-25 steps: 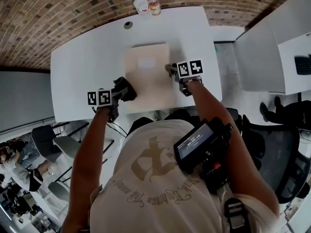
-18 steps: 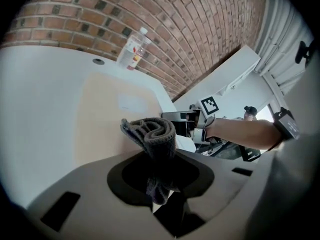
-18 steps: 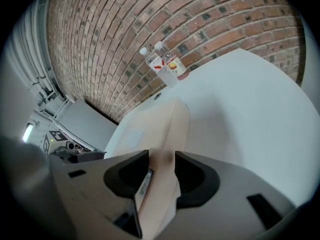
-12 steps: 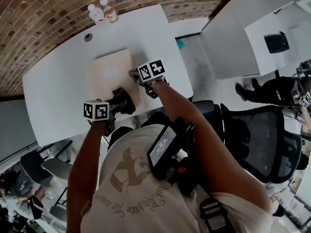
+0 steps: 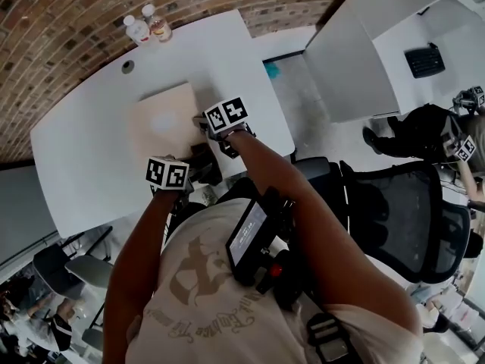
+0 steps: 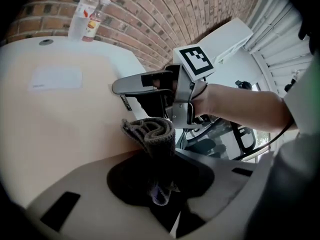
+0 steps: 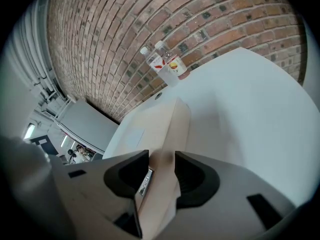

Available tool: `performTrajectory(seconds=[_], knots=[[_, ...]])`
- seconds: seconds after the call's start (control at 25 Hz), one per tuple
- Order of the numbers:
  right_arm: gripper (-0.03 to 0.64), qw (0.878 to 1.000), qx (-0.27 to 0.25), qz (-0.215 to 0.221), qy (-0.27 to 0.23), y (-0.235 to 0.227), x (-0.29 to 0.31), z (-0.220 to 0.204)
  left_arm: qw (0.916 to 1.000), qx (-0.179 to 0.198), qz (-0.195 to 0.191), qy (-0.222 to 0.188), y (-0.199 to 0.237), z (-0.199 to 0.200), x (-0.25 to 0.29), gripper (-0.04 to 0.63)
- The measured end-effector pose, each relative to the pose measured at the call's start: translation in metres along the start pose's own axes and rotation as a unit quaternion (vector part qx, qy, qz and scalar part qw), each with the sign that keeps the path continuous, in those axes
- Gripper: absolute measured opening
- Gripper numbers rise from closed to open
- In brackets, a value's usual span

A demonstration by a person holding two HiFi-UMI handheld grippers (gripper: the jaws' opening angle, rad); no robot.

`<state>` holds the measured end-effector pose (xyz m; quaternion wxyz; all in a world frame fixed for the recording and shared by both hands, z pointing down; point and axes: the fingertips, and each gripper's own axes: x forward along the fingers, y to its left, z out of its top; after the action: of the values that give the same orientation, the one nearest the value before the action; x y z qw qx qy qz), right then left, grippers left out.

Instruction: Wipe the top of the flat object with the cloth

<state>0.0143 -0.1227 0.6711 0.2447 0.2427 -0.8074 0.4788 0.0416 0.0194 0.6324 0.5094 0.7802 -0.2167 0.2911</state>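
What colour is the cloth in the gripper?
Dark grey; the cloth shows best in the left gripper view.

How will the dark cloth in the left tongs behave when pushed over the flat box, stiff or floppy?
Probably floppy: the cloth sits folded and bunched in the left tongs. Its ribbed weave likely drags on the flat box rather than slipping.

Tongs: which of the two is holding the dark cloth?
The left tongs. They pinch the rolled dark cloth, while the right tongs clamp the edge of the tan flat box instead.
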Motion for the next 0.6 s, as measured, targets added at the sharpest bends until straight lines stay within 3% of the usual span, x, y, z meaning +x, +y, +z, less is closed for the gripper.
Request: performTrajectory(seconds=[0.6], knots=[[0.176, 1.000, -0.011, 0.004, 0.004, 0.000, -0.001, -0.003, 0.9993, 0.003, 0.035, 0.015, 0.013, -0.019, -0.014, 0.107]])
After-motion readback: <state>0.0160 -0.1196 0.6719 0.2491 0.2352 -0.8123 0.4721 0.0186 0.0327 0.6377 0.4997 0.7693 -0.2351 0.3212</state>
